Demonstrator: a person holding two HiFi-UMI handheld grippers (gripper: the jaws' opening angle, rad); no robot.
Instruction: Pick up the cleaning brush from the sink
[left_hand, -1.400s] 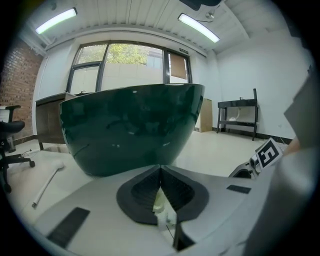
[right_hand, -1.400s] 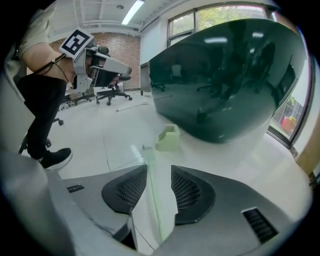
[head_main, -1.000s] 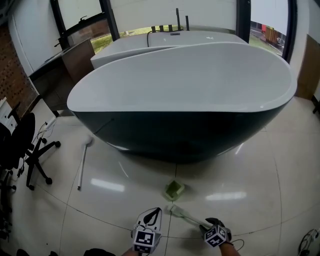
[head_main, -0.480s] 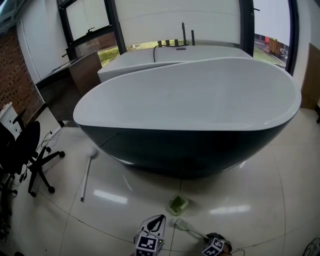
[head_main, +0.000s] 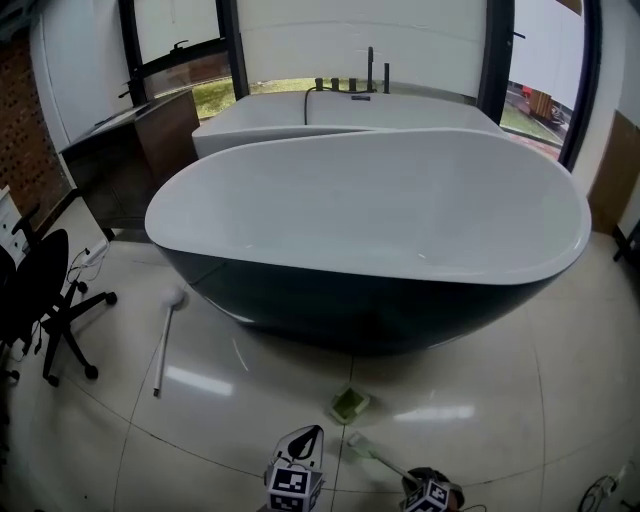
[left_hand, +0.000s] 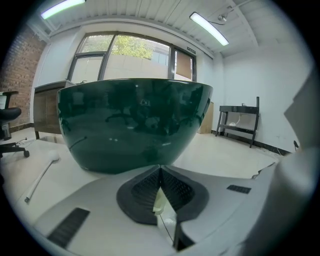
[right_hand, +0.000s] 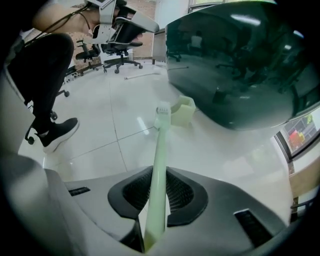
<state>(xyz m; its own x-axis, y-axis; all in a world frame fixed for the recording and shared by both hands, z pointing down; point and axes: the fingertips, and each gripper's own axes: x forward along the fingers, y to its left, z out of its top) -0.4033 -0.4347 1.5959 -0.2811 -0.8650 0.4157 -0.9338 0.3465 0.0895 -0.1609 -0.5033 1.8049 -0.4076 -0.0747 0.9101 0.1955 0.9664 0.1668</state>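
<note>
Two-handed, worked low over the floor (head_main: 200, 430) before the bathtub (head_main: 380, 200). Pointed the right gripper (right_hand: 159, 195) steeply down, jaws just closed on the brush (right_hand: 160, 150) handle, bristles near a small green box (head_main: 348, 405). Held the left gripper (left_hand: 160, 172) nearer level, jaws together.

The head view looks steeply down from above, the tub (head_main: 370, 200) well ahead of the left gripper (head_main: 308, 433). The left gripper view faces the tub's dark side from low and near. The right gripper view tilts floorward along the brush (right_hand: 159, 165), sharing that side.
</note>
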